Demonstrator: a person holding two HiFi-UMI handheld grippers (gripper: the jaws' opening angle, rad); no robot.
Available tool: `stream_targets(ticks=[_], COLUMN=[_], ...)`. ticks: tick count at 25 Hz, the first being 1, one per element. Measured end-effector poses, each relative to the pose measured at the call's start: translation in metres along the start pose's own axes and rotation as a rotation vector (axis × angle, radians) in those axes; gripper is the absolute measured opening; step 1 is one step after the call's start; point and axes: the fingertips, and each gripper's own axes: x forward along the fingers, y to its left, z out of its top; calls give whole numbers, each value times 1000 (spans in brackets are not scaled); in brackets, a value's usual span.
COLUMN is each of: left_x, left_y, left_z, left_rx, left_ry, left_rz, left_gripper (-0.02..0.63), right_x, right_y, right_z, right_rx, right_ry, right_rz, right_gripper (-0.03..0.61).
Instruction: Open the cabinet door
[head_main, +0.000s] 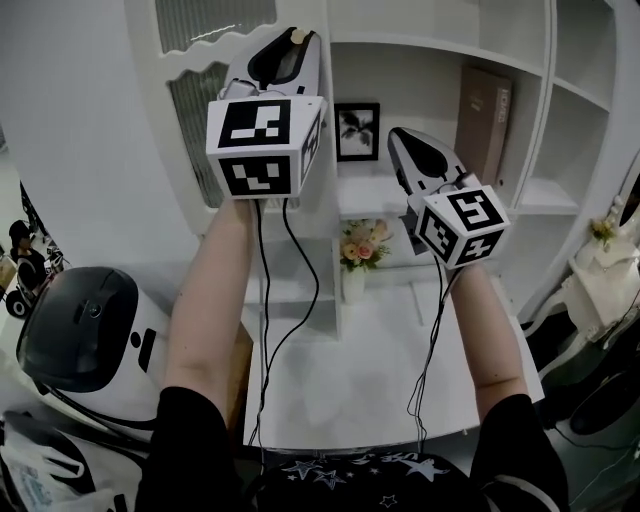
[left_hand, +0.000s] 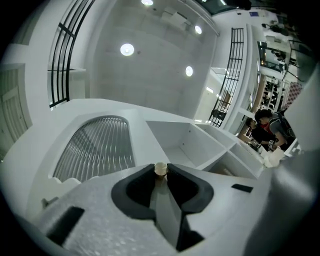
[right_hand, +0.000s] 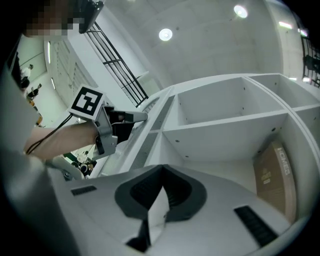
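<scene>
The cabinet door (head_main: 195, 110) stands left of the picture frame (head_main: 357, 131); the box (head_main: 483, 120) stands right of it. The flowers (head_main: 362, 248) sit below it.

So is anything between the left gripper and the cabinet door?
Only a small knob: the left gripper has its jaws closed on it, with the ribbed door right behind. The left gripper view shows it.
</scene>
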Motion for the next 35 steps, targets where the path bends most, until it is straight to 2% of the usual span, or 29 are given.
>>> stream_targets(ticks=[8, 19, 35], left_x=[-26, -67, -150], left_y=[3, 10, 51], left_z=[19, 53, 102], left_rx=[-49, -123, -245], left_ry=[-13, -49, -143], left_rz=[-37, -124, -278], left_gripper=[83, 80, 80], right_x=[-14, -47, -61], right_y=[22, 55, 142], right_z=[10, 42, 73], right_rx=[-24, -76, -93], right_ry=[30, 55, 61], right_rz=[-15, -97, -130], right_gripper=[6, 6, 6])
